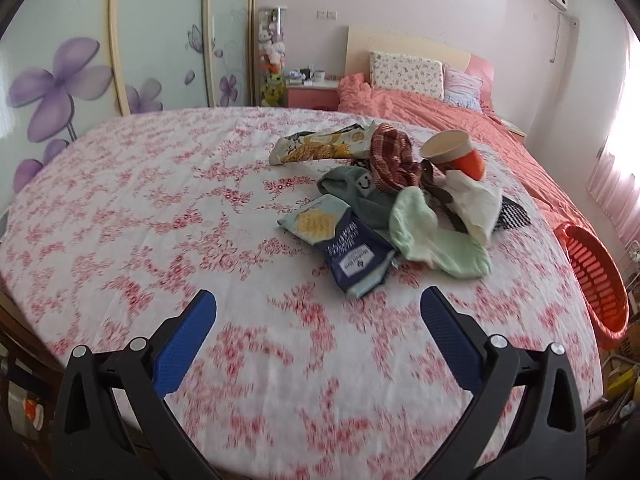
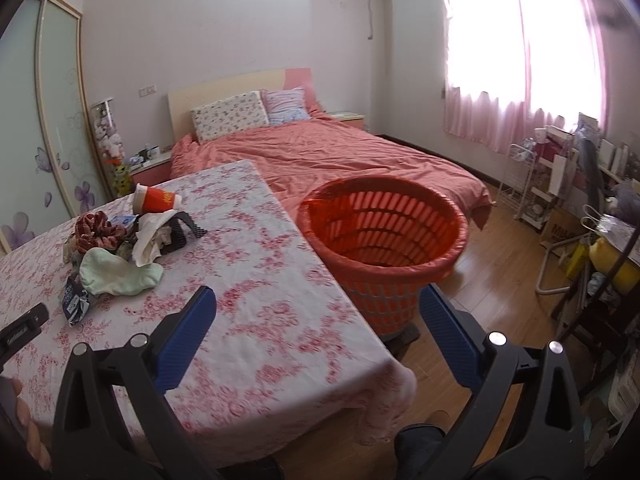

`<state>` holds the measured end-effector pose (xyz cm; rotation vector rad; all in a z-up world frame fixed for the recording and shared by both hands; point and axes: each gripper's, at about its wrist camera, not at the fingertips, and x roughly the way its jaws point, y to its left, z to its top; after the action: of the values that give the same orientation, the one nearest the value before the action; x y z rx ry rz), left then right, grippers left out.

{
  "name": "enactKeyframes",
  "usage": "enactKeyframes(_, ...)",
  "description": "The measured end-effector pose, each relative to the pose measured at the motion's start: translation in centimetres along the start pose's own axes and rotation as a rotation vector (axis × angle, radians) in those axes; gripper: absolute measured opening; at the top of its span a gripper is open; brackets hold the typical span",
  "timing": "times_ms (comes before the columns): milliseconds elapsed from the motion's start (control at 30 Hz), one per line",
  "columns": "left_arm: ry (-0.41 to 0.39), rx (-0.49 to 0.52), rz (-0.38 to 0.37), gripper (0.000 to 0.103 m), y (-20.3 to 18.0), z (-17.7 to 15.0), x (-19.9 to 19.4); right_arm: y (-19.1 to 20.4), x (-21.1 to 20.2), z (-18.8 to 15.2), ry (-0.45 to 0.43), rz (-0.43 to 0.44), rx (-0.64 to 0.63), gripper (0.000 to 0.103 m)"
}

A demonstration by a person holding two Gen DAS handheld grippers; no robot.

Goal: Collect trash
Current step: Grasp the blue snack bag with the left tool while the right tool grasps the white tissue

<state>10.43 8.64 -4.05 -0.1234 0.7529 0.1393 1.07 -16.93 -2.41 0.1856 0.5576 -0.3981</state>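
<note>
Trash lies in a heap on the worktop, mixed with socks: a blue wrapper, a yellow wrapper and a tipped paper cup (orange at its base) among a green sock and a plaid cloth. An orange bin stands on the floor just beside the worktop's edge. Left hand-held gripper hovers near the blue wrapper, fingers wide apart. Right hand-held gripper is likewise spread, holding nothing.
</note>
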Motion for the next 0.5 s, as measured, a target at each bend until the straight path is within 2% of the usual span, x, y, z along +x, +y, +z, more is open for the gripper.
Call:
enactKeyframes(200, 0.043, -0.007, -0.018, 0.098, 0.0, 2.5, 3.9, 3.0, 3.3, 1.4, 0.022, 0.049, -0.043, 0.097)
enactKeyframes(333, 0.114, -0.034, -0.023, 0.087, 0.4, 3.2, 6.6, 5.2, 5.1, 2.2, 0.033, 0.079, -0.074, 0.097)
enactKeyframes(500, 0.160, -0.043, -0.036, 0.082, 0.8, 3.1, 8.1, 8.6, 7.4, 2.9, 0.052, 0.128, -0.122, 0.096)
